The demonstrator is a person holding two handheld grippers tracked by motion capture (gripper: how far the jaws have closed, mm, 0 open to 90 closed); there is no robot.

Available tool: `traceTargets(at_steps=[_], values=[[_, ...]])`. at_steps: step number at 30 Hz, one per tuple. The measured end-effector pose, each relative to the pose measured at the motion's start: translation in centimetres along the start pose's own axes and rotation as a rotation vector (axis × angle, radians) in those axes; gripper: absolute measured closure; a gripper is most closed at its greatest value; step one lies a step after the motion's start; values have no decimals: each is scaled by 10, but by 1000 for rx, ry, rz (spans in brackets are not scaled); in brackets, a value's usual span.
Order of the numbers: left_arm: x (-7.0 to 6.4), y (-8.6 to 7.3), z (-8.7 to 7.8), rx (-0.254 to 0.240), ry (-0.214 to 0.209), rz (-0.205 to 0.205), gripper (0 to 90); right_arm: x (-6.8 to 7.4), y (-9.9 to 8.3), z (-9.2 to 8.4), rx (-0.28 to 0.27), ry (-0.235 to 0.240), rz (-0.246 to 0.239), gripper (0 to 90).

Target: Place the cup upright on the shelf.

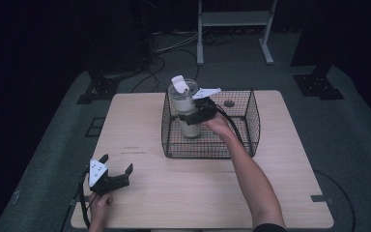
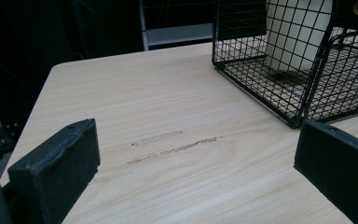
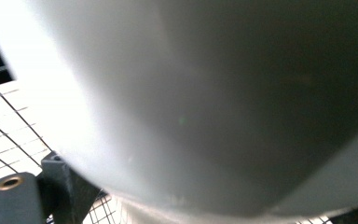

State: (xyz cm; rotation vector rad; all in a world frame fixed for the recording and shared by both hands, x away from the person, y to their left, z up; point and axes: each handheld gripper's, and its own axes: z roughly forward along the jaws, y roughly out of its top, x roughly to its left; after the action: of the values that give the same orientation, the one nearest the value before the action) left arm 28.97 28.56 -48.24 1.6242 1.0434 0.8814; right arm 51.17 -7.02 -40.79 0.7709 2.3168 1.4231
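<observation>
Closest to us, our left gripper (image 1: pixel 116 172) rests low at the near-left of the table (image 1: pixel 140 193), jaws spread wide and empty, parked clear of the work. Our right gripper (image 1: pixel 189 116) reaches into the wire basket (image 1: pixel 251 121) and is clamped around the white tumbler (image 1: pixel 187 104), which stands upright in the basket's left part with its lid flap raised. We judge the side grip suits lifting it straight over the rim.
</observation>
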Motion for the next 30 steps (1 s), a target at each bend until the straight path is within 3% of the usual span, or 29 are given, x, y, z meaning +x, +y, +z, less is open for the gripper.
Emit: traceTargets(at_steps=[8,16,23,30], values=[[0,0,0,-2,0,-6,0,-4,-6,7,38,10,0,92],[0,0,0,-2,0,-7,0,-6,-8,8,21,24,11,91],[-1,0,0,-1,-2,-5,0,-6,-10,6,26,41,-28,90],[-1,0,0,1,-2,-5,0,-8,-13,5,17,56,-25,89]])
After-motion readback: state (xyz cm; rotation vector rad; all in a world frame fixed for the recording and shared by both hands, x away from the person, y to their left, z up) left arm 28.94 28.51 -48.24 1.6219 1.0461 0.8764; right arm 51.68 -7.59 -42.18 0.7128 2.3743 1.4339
